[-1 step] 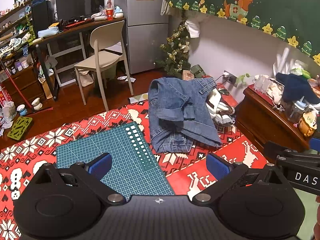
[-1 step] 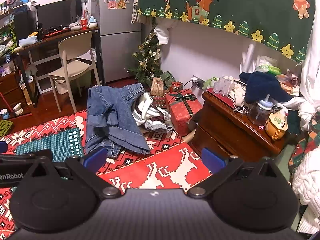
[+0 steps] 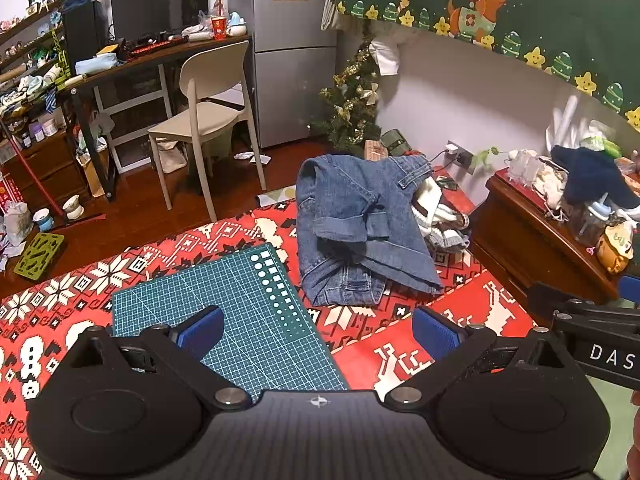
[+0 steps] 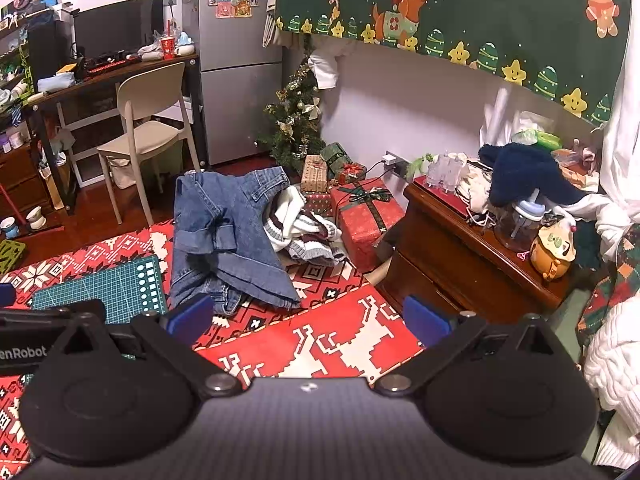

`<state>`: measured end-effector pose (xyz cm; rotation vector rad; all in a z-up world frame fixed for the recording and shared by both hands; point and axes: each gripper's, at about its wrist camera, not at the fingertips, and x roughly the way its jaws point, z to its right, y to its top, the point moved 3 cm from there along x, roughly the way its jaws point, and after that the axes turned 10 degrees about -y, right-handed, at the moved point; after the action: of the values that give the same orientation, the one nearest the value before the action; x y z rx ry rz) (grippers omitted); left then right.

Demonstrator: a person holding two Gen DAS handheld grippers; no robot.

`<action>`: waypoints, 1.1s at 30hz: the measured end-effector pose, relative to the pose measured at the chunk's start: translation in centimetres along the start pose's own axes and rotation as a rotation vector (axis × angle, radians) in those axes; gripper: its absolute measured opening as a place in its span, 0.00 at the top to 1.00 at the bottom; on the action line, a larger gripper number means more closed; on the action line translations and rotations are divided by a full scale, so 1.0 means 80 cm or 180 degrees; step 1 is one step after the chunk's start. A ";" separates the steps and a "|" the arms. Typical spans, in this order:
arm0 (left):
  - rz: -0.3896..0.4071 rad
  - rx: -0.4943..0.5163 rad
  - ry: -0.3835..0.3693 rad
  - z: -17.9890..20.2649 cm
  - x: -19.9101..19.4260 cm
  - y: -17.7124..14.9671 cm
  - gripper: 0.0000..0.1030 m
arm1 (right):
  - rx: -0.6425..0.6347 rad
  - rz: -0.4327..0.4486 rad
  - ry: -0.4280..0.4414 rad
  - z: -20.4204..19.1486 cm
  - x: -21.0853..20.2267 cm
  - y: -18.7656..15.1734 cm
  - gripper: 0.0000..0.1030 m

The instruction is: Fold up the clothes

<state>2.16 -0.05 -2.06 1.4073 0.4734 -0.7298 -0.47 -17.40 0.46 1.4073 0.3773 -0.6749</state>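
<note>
Crumpled blue denim jeans [image 3: 360,232] [image 4: 224,240] lie partly folded at the far side of the red Christmas-patterned cloth [image 4: 320,340]. A striped knit sweater [image 3: 440,212] [image 4: 304,224] is heaped just right of them, partly under the denim. My left gripper [image 3: 316,328] is open and hovers over a green cutting mat [image 3: 240,300], well short of the jeans, with nothing between its blue pads. My right gripper [image 4: 306,316] is open too, above bare cloth near the jeans' closest hem. Each gripper's black body shows at the edge of the other's view.
A dark wooden cabinet [image 4: 460,248] crowded with bottles and a navy garment stands to the right. Wrapped gift boxes [image 4: 368,216] and a small Christmas tree [image 3: 352,104] sit behind the clothes. A beige chair [image 3: 208,120] and a desk are on the far left.
</note>
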 end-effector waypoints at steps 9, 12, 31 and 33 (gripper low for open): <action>0.0032 0.0035 0.0015 -0.001 0.001 0.001 0.02 | 0.0032 -0.0043 0.0021 0.000 0.002 0.000 0.01; 0.0022 0.0008 -0.0012 -0.004 -0.001 0.003 0.02 | 0.0021 -0.0038 0.0033 0.000 0.003 0.001 0.01; 0.0036 0.0040 -0.0009 -0.007 0.002 -0.002 0.01 | -0.0006 0.0004 0.0032 0.001 0.004 0.000 0.01; 0.0053 0.0066 -0.0006 -0.005 0.003 -0.002 0.01 | -0.0012 0.0014 0.0036 0.000 0.006 -0.002 0.01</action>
<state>2.31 0.30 -2.41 1.4283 0.4533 -0.7244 -0.19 -17.52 0.08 1.4086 0.3842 -0.6625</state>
